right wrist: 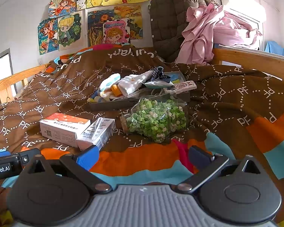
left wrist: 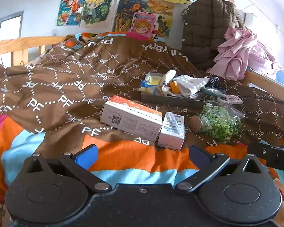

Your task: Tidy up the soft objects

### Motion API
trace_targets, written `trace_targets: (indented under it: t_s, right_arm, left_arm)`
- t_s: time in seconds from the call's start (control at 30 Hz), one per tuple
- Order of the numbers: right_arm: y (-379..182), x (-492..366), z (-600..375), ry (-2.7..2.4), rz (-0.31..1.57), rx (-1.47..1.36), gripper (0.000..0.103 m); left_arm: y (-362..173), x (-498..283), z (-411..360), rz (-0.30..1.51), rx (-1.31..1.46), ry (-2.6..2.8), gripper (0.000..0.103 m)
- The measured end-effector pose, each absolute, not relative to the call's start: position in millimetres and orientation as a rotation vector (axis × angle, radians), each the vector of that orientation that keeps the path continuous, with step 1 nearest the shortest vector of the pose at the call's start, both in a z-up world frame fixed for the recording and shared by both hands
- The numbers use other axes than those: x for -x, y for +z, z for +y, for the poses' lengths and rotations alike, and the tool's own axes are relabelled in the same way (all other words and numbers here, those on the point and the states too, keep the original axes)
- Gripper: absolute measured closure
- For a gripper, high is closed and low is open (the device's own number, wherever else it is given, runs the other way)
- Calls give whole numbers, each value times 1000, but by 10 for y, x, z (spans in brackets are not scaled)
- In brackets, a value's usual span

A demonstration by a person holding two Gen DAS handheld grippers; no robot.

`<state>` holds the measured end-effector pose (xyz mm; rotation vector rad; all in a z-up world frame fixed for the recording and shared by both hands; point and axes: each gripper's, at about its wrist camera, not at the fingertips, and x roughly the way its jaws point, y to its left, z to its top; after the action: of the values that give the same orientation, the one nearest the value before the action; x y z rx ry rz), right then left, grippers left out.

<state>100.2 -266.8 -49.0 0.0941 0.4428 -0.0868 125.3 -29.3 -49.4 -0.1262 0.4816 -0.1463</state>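
Note:
A grey tray (left wrist: 172, 100) (right wrist: 113, 104) lies on the brown quilt and holds a heap of soft things: a white cloth (left wrist: 191, 84) (right wrist: 134, 84), small socks (left wrist: 165, 80) (right wrist: 108, 84) and a striped dark piece (right wrist: 158, 71). My left gripper (left wrist: 143, 156) is open near the bed's front, well short of the tray, nothing between its blue fingers (left wrist: 87, 158). My right gripper (right wrist: 143, 156) is open too, low over the orange and blue bedding, with the tray farther ahead.
Two cardboard boxes (left wrist: 131, 118) (right wrist: 64, 126) and a corked glass jar of green bits (left wrist: 217, 123) (right wrist: 157, 121) lie between the grippers and the tray. A brown quilted jacket (left wrist: 204, 28) and pink cloth (left wrist: 240, 54) hang at the wooden bed rail (right wrist: 255, 60).

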Motion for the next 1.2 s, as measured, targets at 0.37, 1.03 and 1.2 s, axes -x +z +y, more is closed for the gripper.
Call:
trace_targets:
  t_s: [0.37, 1.03, 1.2]
  right_arm:
    - [-486, -1000, -2671, -87, 443, -93, 0]
    - [-487, -1000, -2665, -86, 445, -90, 0]
    - [-487, -1001, -2662, -86, 445, -89, 0]
  left_arm:
    - [-448, -1247, -257, 482, 164, -151, 1]
    - [-449, -1246, -260, 475, 147, -151, 1]
    - [-448, -1235, -270, 466, 136, -153, 1]
